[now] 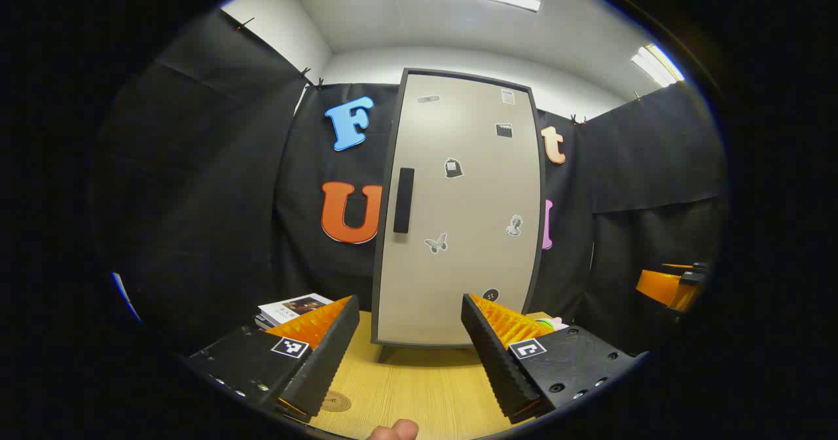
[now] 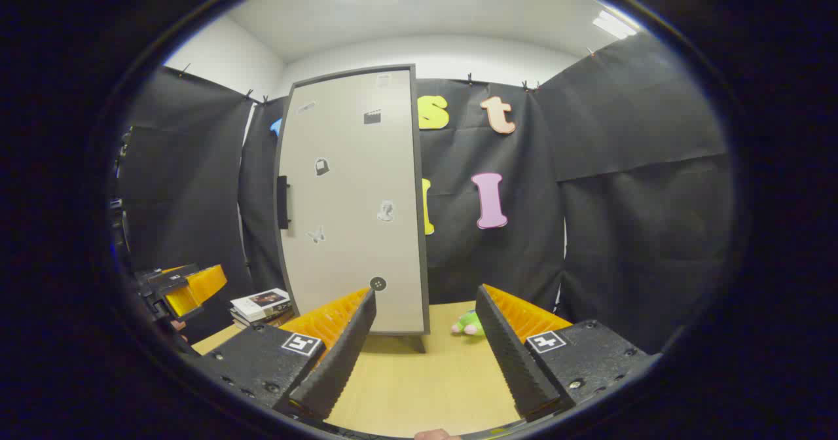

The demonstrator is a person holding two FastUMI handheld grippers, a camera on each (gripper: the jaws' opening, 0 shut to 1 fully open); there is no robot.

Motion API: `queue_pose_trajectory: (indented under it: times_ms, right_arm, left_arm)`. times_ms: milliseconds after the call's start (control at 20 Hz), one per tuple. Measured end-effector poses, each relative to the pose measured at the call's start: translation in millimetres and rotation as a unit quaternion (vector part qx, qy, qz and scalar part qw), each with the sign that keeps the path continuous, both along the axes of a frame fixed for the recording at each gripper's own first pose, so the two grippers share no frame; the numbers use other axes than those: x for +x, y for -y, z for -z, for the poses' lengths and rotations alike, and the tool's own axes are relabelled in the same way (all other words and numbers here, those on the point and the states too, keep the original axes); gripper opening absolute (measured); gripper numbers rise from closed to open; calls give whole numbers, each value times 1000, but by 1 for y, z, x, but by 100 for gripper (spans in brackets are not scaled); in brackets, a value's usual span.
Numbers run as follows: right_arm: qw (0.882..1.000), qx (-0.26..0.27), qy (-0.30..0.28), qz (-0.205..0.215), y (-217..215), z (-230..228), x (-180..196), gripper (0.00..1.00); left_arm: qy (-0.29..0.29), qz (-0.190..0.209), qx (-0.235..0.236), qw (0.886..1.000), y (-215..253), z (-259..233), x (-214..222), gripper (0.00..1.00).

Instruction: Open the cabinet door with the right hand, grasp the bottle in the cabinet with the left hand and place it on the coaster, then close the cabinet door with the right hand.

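Left gripper view: the cabinet (image 1: 458, 211) is standing upright at frame centre on the wooden table (image 1: 419, 387), its pale door (image 1: 465, 263) sitting closed, with a dark vertical handle (image 1: 403, 200) lying along the door's left edge and small stickers scattered over the panel. The left gripper (image 1: 411, 342) is occupying the bottom of the frame, fingers spread wide apart and gripping nothing. A round coaster (image 1: 335, 401) is lying on the table at lower left, just beside the left finger. A stack of books (image 1: 291, 310) is resting left of the cabinet. The right gripper (image 1: 674, 286) is showing at the right edge. The bottle cannot be seen; the closed door is hiding the cabinet's interior.

Right gripper view: the right gripper (image 2: 425, 342) is pointing toward the cabinet (image 2: 353, 198) in centre-left of the frame, fingers likewise spread and empty. A green plush toy (image 2: 468, 323) is lying on the table (image 2: 425, 387) right of the cabinet's base. The books (image 2: 260, 305) are sitting at lower left, with the left gripper (image 2: 186, 286) beyond them at the left edge.
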State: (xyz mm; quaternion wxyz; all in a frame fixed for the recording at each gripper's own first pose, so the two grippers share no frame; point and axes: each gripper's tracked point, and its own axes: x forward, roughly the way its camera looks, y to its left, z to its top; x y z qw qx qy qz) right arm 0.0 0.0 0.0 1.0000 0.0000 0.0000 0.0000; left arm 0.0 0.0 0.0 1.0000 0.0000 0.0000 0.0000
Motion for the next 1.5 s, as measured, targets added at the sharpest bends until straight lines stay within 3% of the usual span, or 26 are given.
queue_pose_trajectory:
  times_ms: [1500]
  right_arm:
    - [1000,14,0,10,21,2,-2,94]
  left_arm:
    - [7,35,9,999,27,-1,0,95]
